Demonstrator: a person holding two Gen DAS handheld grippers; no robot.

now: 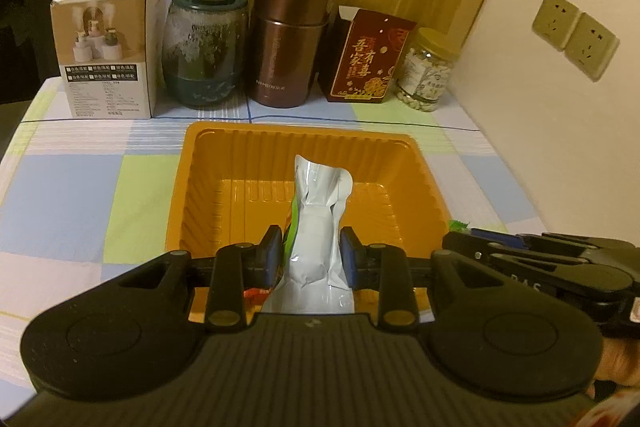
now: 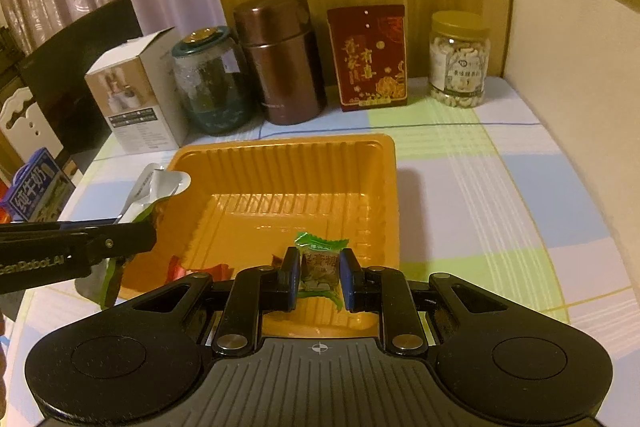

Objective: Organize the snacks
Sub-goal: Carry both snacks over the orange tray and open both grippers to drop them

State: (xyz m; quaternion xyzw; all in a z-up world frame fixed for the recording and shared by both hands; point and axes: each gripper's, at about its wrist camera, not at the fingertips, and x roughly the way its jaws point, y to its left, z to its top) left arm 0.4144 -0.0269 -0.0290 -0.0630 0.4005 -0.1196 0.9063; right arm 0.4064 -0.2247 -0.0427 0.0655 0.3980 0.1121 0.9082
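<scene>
The left gripper (image 1: 312, 255) has its fingers (image 1: 273, 247) pressed against both sides of a white snack pouch (image 1: 316, 223), which stands up between the blue pads with its crimped top leaning forward over the orange tray (image 1: 208, 163); a green-printed edge of the pouch shows against the left pad. The right gripper (image 2: 320, 277) has its fingers (image 2: 349, 275) drawn narrow on a small green-wrapped candy (image 2: 320, 269), pinched at its middle so that the twisted green ends stick out above and below the pads, and it hangs over the near part of the tray (image 2: 280, 155). From the right wrist view the left gripper (image 2: 100, 247) comes in from the left edge with the pouch (image 2: 154, 187) above the tray's left rim. The tray sits on a checked tabletop (image 2: 500, 187), well in front of a row along the wall: a white box (image 1: 108, 47), a glass jar (image 1: 206, 47), a brown canister (image 1: 288, 39), a red carton (image 1: 370, 59) and a jar of nuts (image 1: 428, 71).
</scene>
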